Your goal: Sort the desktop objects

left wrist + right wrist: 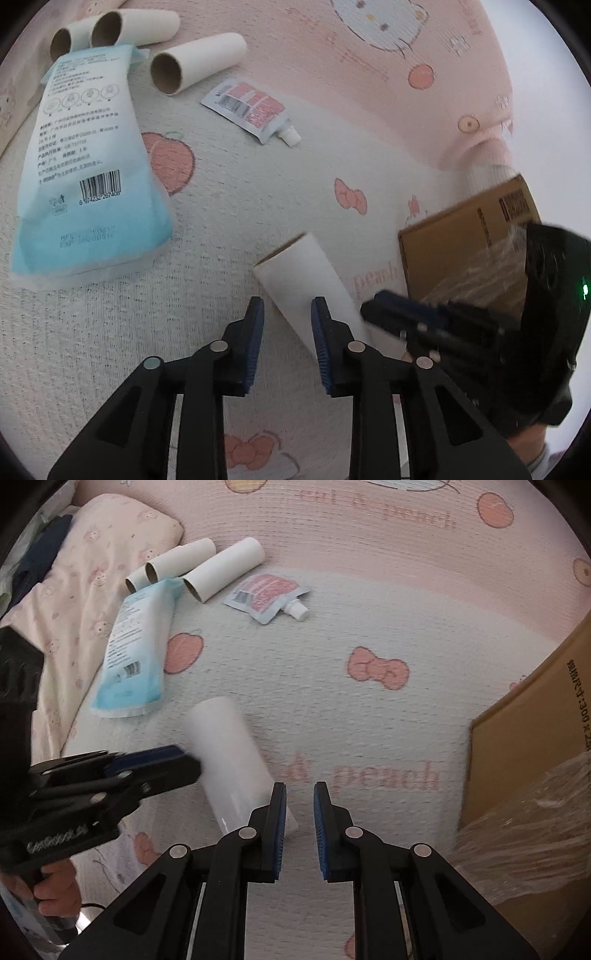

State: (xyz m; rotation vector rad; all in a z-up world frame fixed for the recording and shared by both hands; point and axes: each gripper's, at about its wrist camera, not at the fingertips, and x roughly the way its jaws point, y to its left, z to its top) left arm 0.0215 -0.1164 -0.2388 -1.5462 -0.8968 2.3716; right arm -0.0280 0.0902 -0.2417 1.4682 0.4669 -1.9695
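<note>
A white cardboard tube [306,284] lies on the pink and white mat, just past my left gripper [288,314], which is open and empty with its right finger over the tube. In the right wrist view the same tube [229,753] lies left of my right gripper [299,797], which is open and empty. The left gripper [162,760] touches the tube's left side there. Three more tubes [195,62], a blue and white packet [88,170] and a small pink spout pouch [251,107] lie farther off.
A brown cardboard box [465,240] with crinkled clear plastic [524,834] in it stands at the right. A pink pillow [103,554] lies at the far left. The mat [369,720] has peach and bow prints.
</note>
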